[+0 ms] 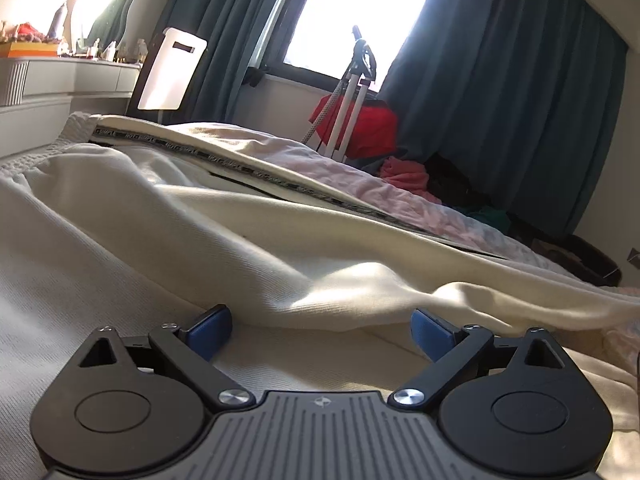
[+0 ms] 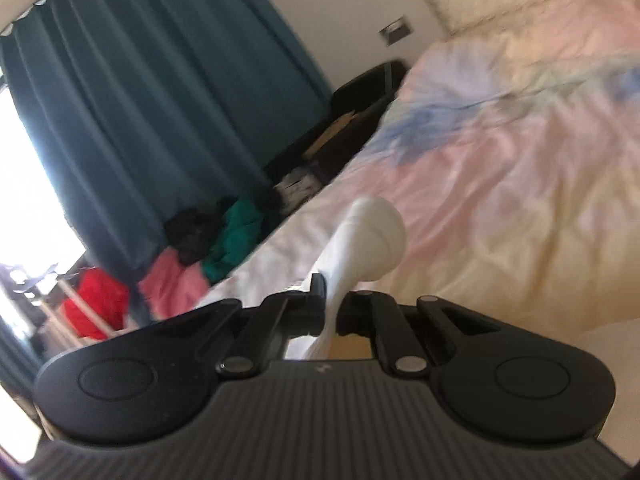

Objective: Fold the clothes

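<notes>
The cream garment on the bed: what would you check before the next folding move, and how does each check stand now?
1. Right hand-held gripper shut on the cream garment: ok.
2. Left hand-held gripper open: ok.
3. Left pads touching cloth: cannot tell.
4. Garment lying flat: not ok, rumpled.
5. Bed cover bare beyond the garment: ok.
6. Right view sharp: not ok, blurred.
</notes>
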Demonstrator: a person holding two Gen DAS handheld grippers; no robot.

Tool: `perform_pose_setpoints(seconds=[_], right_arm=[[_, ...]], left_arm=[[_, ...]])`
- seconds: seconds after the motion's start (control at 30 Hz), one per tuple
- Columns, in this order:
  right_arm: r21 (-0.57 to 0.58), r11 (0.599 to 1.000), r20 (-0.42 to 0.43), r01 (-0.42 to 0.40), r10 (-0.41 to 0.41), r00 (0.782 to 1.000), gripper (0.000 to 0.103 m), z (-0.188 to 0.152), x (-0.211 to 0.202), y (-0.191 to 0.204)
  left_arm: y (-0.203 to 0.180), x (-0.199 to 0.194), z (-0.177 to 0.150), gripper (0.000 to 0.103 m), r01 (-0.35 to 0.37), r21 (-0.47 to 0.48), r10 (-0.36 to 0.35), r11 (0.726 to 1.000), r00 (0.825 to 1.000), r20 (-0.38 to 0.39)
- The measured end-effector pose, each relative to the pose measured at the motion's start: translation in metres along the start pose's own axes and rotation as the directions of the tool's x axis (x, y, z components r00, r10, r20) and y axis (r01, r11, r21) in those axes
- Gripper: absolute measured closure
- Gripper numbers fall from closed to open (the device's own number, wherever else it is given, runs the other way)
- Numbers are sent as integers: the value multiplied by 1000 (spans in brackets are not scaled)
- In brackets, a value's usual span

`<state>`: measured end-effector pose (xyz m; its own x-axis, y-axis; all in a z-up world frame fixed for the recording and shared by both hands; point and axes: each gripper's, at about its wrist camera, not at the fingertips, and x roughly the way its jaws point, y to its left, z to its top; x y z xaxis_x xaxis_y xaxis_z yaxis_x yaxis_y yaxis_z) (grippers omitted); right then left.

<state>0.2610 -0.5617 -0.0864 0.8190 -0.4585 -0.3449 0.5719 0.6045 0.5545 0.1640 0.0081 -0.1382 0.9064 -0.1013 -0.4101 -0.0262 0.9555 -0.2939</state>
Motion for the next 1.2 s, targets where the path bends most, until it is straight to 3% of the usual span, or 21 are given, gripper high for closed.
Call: perform_pose_setpoints(seconds=[0.07,0.13,0.2,0.33,0.43,0.5,0.57,0.63,0.73,0.8,0.93,0.97,1.07,1.2], right_arm=[[7,996,-46,90,-89,995,96,-14,8,-22],[110,980,-152,164,-146,978,96,-34,15,-60],[189,970,-186,154,-118,975,97,-50,18,-86],[24,988,-171,151,-145,975,93,-50,14,-65],[25,988,-194,153,-146,970,89,-51,3,-60],[-15,986,-200,165,-164,966,76,-50,-13,-53],[-116,978,-166,174,-192,967,46,-52,-39,-38],[-184,974,-141,133,-160,977,31,-54,-65,-24],[-248,968,-166,48,-91,982,32,-50,-97,-2],[-307,952,-212,11,-79,974,32,-55,-124,16],[-451,887,-283,-100,-36,958,32,-69,-174,46],[-481,868,-296,-122,-30,955,32,-71,-184,52],[-445,882,-339,-152,-9,941,32,-70,-202,52],[-424,902,-329,-84,-66,942,32,-73,-207,45]], left_arm=[[-3,1,0,6,-10,15,10,1000,1000,-2],[-4,1,0,6,-13,21,13,1000,1000,-1],[-5,1,-1,6,-17,26,17,1000,1000,-2],[-11,3,-1,6,-45,63,45,997,999,-14],[-18,4,-1,6,-62,98,64,993,998,-14],[-22,5,0,6,-76,114,79,990,997,-22],[-26,2,2,7,-97,139,101,986,994,-28],[-31,-5,6,8,-105,159,110,982,994,-20],[-41,-22,14,8,-103,192,103,976,995,12],[-49,-38,20,8,-92,204,87,975,996,35],[-59,-70,29,7,-52,213,42,976,998,51],[-60,-77,31,7,-47,214,39,976,998,42],[-58,-91,33,7,-24,188,31,982,999,-36],[-41,-102,34,7,2,98,12,995,989,-147]])
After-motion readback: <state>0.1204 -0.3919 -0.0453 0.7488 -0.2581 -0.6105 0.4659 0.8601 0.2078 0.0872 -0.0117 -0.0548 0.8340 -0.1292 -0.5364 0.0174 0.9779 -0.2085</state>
